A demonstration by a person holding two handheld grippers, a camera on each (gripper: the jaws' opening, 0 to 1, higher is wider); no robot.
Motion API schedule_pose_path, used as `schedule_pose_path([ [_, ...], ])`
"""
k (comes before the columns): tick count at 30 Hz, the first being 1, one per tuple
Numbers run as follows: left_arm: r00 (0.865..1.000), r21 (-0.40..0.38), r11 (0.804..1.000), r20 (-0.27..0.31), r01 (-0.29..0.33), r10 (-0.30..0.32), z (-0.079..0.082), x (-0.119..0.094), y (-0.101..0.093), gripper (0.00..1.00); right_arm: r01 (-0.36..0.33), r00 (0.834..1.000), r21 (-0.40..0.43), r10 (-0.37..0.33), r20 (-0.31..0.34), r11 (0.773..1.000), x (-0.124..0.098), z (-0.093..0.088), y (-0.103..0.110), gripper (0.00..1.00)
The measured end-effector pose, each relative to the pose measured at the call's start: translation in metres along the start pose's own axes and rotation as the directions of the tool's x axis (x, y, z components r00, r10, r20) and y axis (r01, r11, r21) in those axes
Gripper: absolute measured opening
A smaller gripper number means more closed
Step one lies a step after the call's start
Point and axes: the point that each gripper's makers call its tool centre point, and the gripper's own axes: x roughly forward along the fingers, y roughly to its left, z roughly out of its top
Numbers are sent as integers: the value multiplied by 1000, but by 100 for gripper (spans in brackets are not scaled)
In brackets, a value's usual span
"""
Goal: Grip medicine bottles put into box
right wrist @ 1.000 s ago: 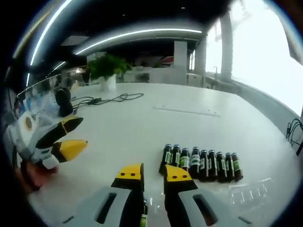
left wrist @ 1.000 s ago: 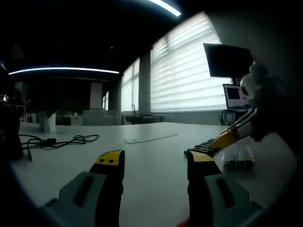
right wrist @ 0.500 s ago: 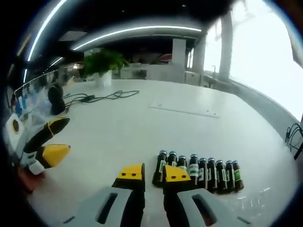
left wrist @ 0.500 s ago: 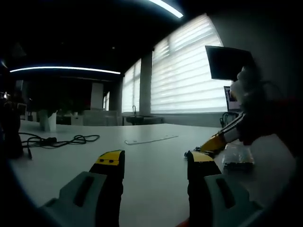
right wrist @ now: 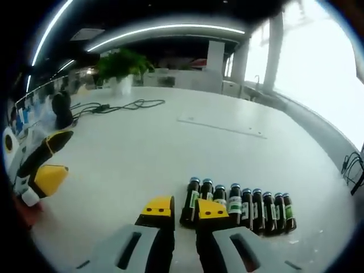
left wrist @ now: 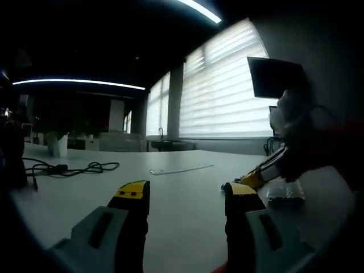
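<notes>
Bottles (right wrist: 238, 206) stand in a row on the bench (right wrist: 142, 153); my right gripper (right wrist: 183, 209), fingers narrowly parted and empty, should straddle the end bottle squarely; left gripper (left wrist: 185, 192) waits open.

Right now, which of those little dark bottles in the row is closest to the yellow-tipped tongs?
The bottle at the left end of the row in the right gripper view. It stands just ahead of the gap between the right tongs; the other bottles trail off to the right.

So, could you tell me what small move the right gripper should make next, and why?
Probably ease the right gripper forward and slightly right onto the end bottle of the row of medicine bottles. Its fingers are open just short of the row, and nothing is held yet.
</notes>
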Motion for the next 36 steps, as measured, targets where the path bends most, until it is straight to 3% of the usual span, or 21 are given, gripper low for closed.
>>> schedule_pose_path([
  [13,1000,-10,1000,4,-2,2,0,0,1,46,30,999,-32,-31,-28,999,13,-5,-4,9],
  [36,1000,-19,1000,6,-8,8,1,0,4,46,24,999,1,-24,-41,1000,21,-10,-2,8],
])
